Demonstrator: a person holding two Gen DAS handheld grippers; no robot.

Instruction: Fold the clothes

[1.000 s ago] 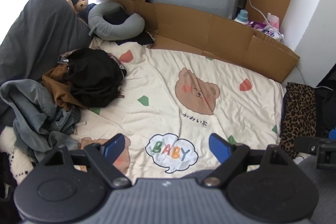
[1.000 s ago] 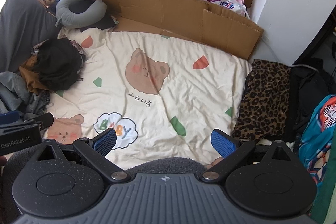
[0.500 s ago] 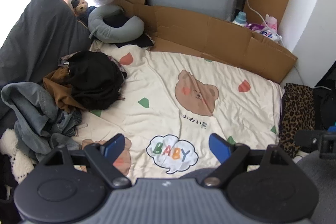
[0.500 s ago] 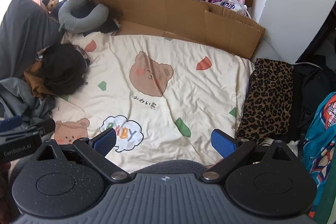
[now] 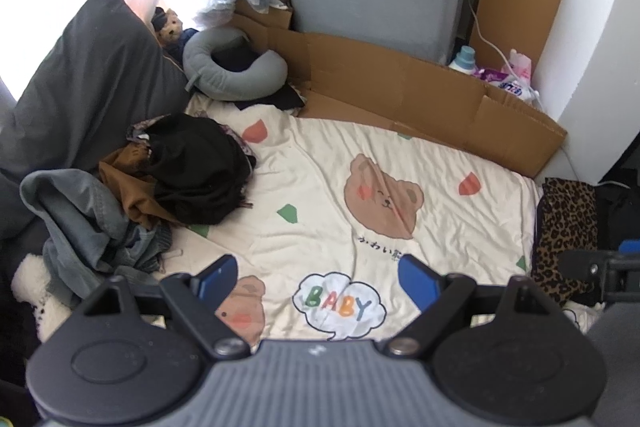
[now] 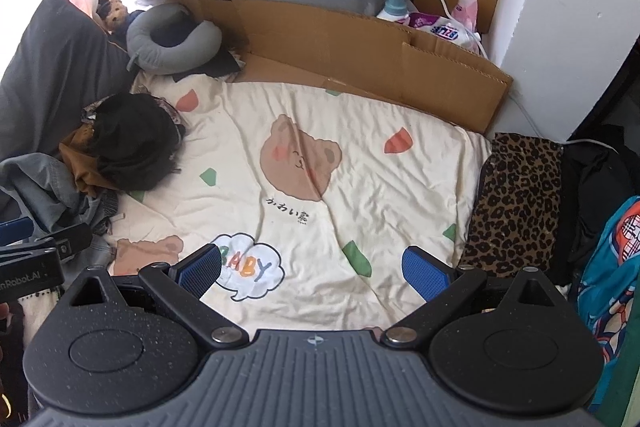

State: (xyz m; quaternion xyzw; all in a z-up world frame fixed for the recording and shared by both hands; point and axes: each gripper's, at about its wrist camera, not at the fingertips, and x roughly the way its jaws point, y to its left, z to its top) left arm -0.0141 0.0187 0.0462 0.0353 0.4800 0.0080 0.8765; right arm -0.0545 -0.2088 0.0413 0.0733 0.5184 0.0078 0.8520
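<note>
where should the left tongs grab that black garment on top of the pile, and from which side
Probably best at the black garment's bunched near-right edge, where it bulges onto the bear blanket. Come from the open blanket side: the brown garment and grey jeans crowd its other side. The left tongs are open and empty; pinch a raised fold and lift.

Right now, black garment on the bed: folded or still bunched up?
Bunched up. The black garment sits in a rumpled heap on a brown one, beside crumpled jeans; no flat edges or creases show.
</note>
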